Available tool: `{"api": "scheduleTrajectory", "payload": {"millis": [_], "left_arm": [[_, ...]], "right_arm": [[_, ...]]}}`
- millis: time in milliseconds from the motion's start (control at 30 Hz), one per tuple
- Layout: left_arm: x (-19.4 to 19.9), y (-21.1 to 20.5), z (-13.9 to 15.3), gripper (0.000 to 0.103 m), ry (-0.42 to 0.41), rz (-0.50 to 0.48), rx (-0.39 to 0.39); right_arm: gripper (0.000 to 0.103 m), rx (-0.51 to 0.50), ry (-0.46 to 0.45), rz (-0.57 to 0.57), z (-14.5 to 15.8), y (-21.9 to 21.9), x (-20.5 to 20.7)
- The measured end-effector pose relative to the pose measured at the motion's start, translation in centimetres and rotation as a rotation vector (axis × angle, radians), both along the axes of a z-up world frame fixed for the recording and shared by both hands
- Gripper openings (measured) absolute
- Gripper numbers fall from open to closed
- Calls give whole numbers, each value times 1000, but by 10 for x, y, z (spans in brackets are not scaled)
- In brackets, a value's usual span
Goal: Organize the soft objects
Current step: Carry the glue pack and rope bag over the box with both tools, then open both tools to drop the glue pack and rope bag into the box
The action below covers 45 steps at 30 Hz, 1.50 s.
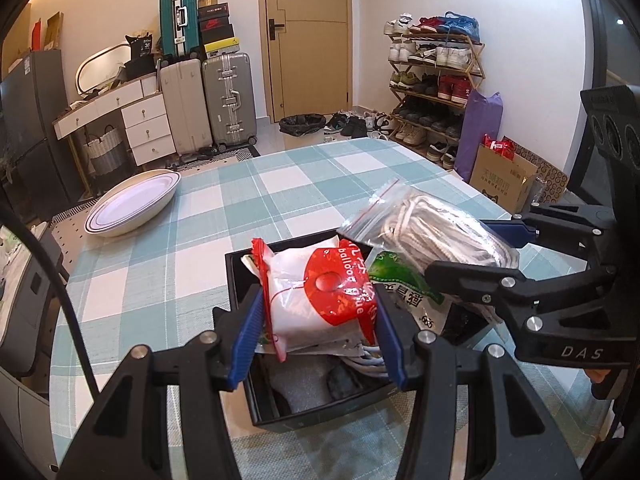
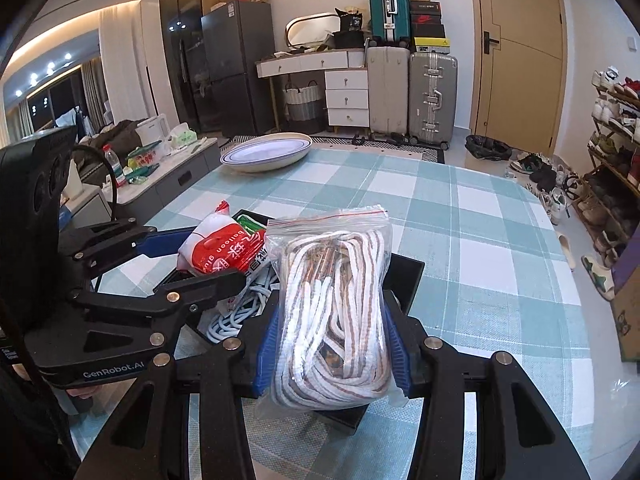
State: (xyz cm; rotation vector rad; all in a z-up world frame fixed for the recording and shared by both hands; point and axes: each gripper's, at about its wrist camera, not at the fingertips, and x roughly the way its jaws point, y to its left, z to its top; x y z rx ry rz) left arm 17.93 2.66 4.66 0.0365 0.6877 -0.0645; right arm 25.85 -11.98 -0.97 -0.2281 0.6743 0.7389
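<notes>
over the near edge of the checked tablecloth [image 1: 304, 176], a black box [image 1: 320, 416] sits open and already holds a green-printed packet [image 1: 404, 280] and a coil of pale cable [image 2: 236, 316], so part of the sorting looks done. two more soft things hang just above it. the left gripper [image 1: 316, 316] has its blue pads pinched on either side of a red-and-white balloon glue packet [image 1: 320, 296], held over the left part of the box. the right gripper [image 2: 332, 336] is clamped on a zip bag of striped cord [image 2: 336, 304], its fingers pressing the bag's sides, over the right part of the box and reaching in from the right in the left wrist view. neither bag appears to have been let go yet; lowering both in and releasing seems to be what remains for these two. an oval white dish [image 1: 132, 208] lies at the far left of the table with nothing in it, well apart from the box.

readable writing: "balloon glue" in white on the red packet, beside chinese characters; "genrobot.ai" on the left gripper body in the right wrist view; "das" on the right gripper body in the left wrist view. the green packet carries chinese print too small to make out.
</notes>
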Motion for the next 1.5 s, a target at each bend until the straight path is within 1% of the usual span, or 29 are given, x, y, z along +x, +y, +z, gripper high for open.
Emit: {"api": "scheduleTrajectory", "payload": {"millis": [167,400,533,1167,1267,1400,1433,1467,1500], "left_arm": [[4,1,-3,52,19,-3,4],[6,1,-6,52,23,-11,23],[6,0,-6,52,25,-16,30],[8,1,-11,53,40,-32,37],[9,1,-15,53,46,-29,46],[8,2,-14,53,48,-31,38],[7,3,-14,53,47,-31,33],[7,3,-14,53,47,-32,30],[7,3,-13,55,46,-30,29]], "right_arm": [[47,-34,-6,7,-3,7,4],[47,-75,-14,17,-7,13,11],[47,-90,-4,20,-11,16,15],[47,-122,5,91,-19,27,25],[47,-121,7,97,-21,28,26],[47,-111,5,94,-22,27,26],[48,-108,6,94,-22,26,27],[52,-105,4,95,-21,25,25],[52,-101,-2,95,-20,24,24]]}}
